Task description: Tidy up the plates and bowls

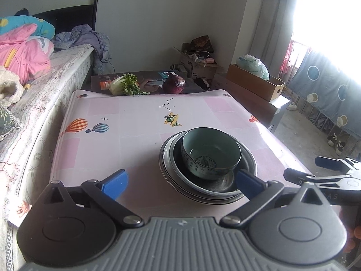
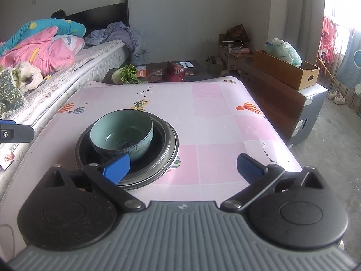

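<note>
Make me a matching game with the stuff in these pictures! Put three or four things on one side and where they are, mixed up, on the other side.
Things:
1. Pale green ceramic bowl
2. Purple-red round onion
3. Leafy green cabbage
4. Brown cardboard box

Places:
A. On the dark board behind the table, nearer the bed
B. On top of the stacked dark plates
C. On the wooden cabinet right of the table
D. On the dark board behind the table, nearer the window

Pairs: 1-B, 2-D, 3-A, 4-C
</note>
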